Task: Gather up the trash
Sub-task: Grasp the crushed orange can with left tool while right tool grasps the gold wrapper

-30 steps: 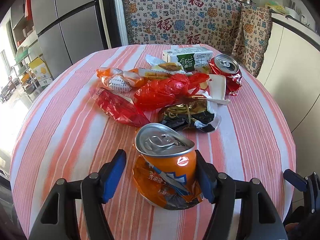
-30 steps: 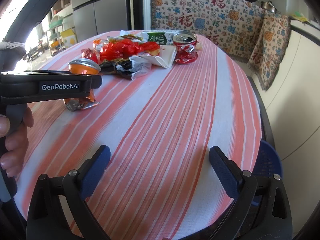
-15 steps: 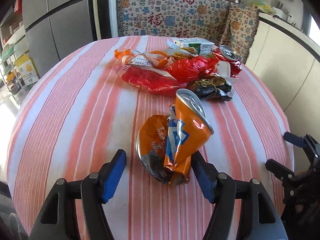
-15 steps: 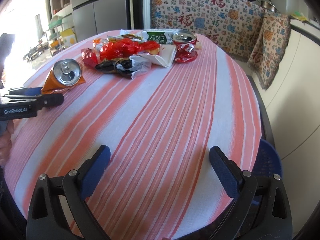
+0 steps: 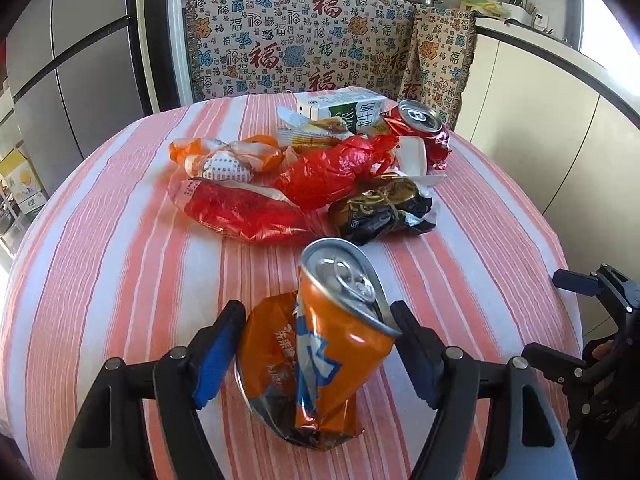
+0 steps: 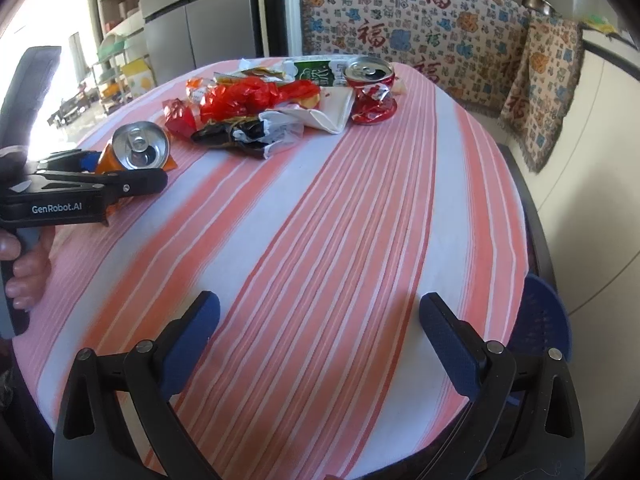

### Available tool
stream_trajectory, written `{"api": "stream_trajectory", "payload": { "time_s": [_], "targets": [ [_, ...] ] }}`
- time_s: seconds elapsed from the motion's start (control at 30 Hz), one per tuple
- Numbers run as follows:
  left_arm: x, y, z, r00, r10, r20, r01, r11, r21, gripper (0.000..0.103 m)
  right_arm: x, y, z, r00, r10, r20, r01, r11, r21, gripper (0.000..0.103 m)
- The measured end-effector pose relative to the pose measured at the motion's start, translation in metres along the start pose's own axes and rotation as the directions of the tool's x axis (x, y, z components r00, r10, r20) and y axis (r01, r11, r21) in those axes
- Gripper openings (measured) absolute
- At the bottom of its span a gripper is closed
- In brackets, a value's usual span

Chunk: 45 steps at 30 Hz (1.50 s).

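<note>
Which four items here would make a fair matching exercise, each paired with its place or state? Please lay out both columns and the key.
Things:
1. orange can
2. red can
3. milk carton
4. right gripper

Places or states:
A. lying on its side at the far end of the trash pile
B. open over bare striped tablecloth
C. crushed, tilted, between the left gripper jaws
D. dented, upright beside the carton

Pairs: 1-C, 2-D, 3-A, 4-B
</note>
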<state>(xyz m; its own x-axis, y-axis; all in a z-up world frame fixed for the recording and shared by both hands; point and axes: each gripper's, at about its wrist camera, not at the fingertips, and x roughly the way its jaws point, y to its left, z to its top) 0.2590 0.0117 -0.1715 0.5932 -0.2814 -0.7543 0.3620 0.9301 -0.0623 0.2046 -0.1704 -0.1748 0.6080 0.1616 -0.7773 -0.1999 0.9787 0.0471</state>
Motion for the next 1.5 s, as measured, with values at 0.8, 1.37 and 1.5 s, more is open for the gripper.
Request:
{"api": "stream_trajectory", "payload": {
  "time_s": [0.8,1.37,1.5],
  "targets": [
    [-0.035,0.062,-0.04,0.997,0.044,-0.059,-0.049,0.995,-0.085,0.08,0.04,0.069,0.074,0.885,0.416,-0.21,-0.448,0.883,-0.14,0.091],
    [-0.065,0.078,-0.057,0.997,-0.072,-0.006,0.072,0.996,-0.044,0.08,0.056,0.085,0.096,0.848,0.4,-0.347,-0.499,0.824,-0.268,0.076],
    [-0.057,0.071,-0.051,0.999,-0.039,-0.002,0.039,0.999,0.002,0.08,0.038,0.1,0.096,0.909,0.293,-0.296,-0.394,0.833,-0.388,0.088]
  ]
}}
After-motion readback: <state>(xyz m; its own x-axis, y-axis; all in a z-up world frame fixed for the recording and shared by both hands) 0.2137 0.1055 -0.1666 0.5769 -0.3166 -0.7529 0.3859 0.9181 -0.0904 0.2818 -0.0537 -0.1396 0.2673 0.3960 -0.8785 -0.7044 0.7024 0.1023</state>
